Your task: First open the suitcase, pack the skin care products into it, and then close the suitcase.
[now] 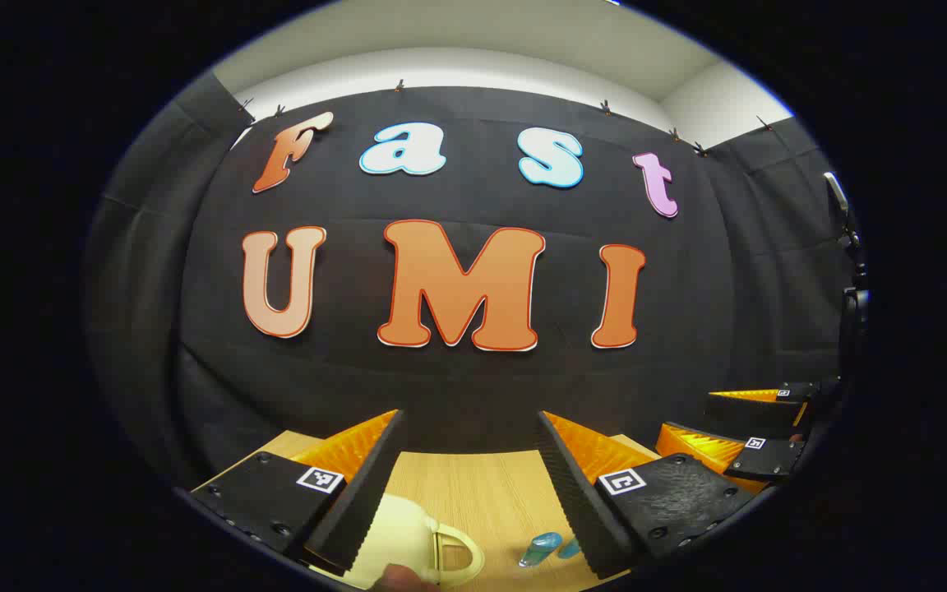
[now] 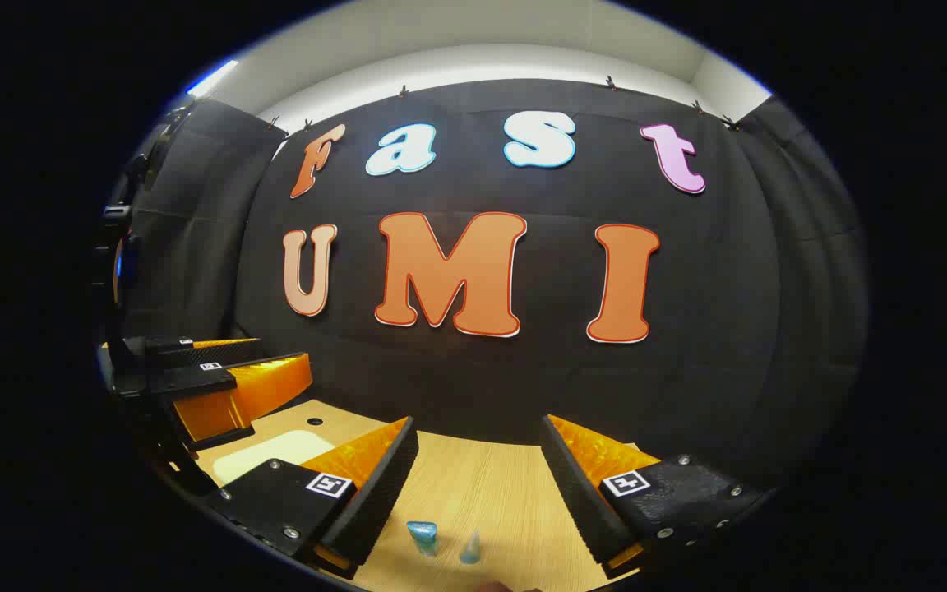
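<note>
Below, both ribbed tools (image 1: 469,469) (image 2: 478,473) gaping, empty, cream suitcase (image 1: 399,538), woodgrain table (image 2: 482,485).

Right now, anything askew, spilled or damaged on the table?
Nothing stands out. The cream suitcase sits shut on the wooden table, two blue skin care bottles beside it, no spill visible. Left gripper and right gripper are open above them.

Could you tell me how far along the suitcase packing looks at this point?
Nothing looks done. The cream suitcase lies shut on the table, the blue bottles lie beside it. Both the left gripper and the right gripper hover with jaws open, holding nothing. Opening, packing and closing remain.
</note>
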